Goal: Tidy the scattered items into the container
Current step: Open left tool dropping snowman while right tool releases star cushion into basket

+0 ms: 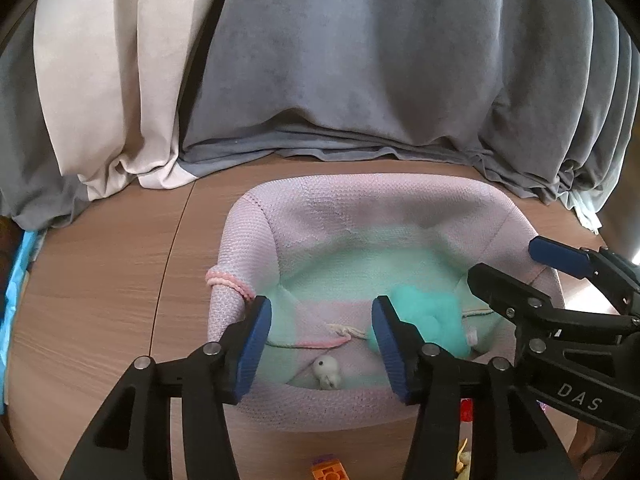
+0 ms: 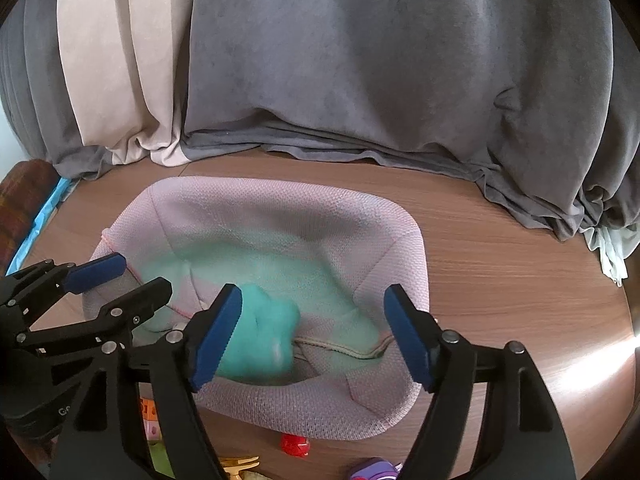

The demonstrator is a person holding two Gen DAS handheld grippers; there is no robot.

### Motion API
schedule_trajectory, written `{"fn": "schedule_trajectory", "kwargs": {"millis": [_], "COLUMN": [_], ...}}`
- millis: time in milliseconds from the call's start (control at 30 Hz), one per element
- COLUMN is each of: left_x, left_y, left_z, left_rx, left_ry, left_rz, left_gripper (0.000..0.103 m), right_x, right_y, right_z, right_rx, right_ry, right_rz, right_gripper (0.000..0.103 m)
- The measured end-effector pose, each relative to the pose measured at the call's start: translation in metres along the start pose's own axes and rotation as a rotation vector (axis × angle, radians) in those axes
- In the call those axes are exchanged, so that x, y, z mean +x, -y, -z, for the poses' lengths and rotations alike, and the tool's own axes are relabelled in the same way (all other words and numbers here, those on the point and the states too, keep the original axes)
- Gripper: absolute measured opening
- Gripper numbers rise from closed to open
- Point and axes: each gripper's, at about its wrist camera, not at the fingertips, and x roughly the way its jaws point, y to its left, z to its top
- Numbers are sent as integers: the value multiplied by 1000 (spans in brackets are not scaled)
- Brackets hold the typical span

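A soft pink and mint knitted basket (image 1: 360, 196) (image 2: 280, 200) stands on the wooden table. Inside lie a blurred teal plush (image 1: 424, 312) (image 2: 268, 336) and a small white figure (image 1: 328, 374). My left gripper (image 1: 322, 344) is open and empty, hovering over the basket's near rim. My right gripper (image 2: 316, 336) is open and empty above the basket, the teal plush just below its left finger. Each gripper shows in the other's view: the right one (image 1: 516, 264) and the left one (image 2: 132, 276). Small toys lie in front of the basket: red (image 2: 295, 445), orange (image 1: 328, 472), purple (image 2: 372, 470), yellow (image 2: 238, 462).
Grey and beige curtains (image 1: 360, 60) hang down onto the table behind the basket. A blue edge (image 1: 16, 276) lies at the far left. Bare wooden table (image 2: 520, 280) extends right of the basket.
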Motion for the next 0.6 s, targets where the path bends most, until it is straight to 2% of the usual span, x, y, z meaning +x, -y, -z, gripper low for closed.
{"fn": "schedule_trajectory", "kwargs": {"millis": [467, 600], "left_x": [-21, -31], "left_y": [-1, -1], "left_z": [3, 5], "left_rx": [-6, -6], "left_ry": [24, 41], "left_rz": [-27, -48], "left_gripper": [57, 65], "right_x": [-22, -32], "right_y": [0, 0], "right_z": [0, 2], "right_rx": [7, 10], "right_ry": [26, 35], "right_rz": [19, 22], "right_gripper": [81, 81]}}
